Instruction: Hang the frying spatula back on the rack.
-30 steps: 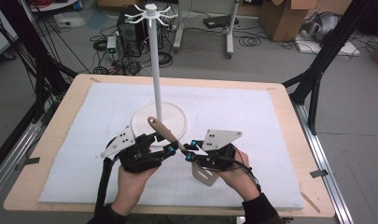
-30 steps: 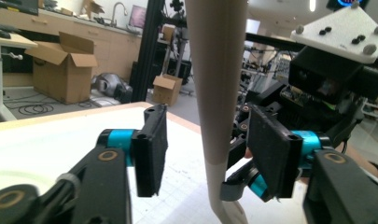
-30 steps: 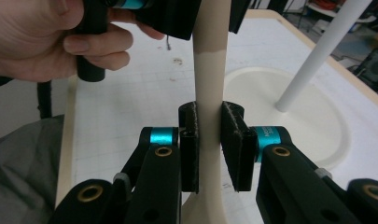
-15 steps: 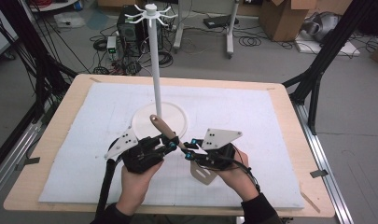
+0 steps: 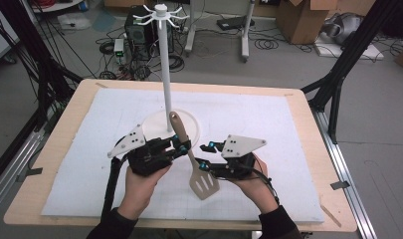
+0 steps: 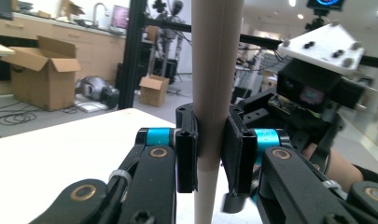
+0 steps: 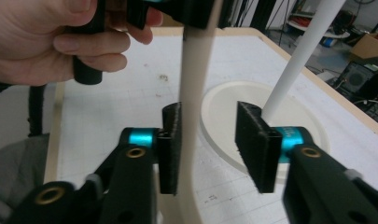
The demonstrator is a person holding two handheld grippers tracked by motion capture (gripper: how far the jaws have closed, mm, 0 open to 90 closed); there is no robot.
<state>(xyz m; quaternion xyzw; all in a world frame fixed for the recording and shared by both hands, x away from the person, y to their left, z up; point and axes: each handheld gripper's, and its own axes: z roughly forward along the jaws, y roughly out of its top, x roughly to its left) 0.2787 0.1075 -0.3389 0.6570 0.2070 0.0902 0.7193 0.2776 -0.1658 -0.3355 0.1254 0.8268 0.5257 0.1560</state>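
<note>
A beige slotted spatula (image 5: pixel 203 183) hangs just above the white mat, with its handle pointing toward the stand. My left gripper (image 5: pixel 182 148) is shut on the handle (image 6: pixel 214 70), both pads pressed against it. My right gripper (image 5: pixel 203 157) is lower on the same handle (image 7: pixel 193 93). Its jaws have just been opening. The handle now rests beside one pad, and the other pad stands clear of it. The white utensil stand (image 5: pixel 164 69) rises from its round base (image 5: pixel 191 124) just behind both grippers.
A white mat (image 5: pixel 268 119) covers the wooden table (image 5: pixel 308 129). The stand's pole (image 7: pixel 298 60) and base (image 7: pixel 224 107) lie close behind my right gripper's jaws. The person's left hand (image 7: pixel 46 42) grips the left tool. Cardboard boxes and cables lie on the floor beyond.
The left jaws have closed on the spatula handle. The right jaws, shut on the handle before, have opened off it. Both hands stay about where they were.
</note>
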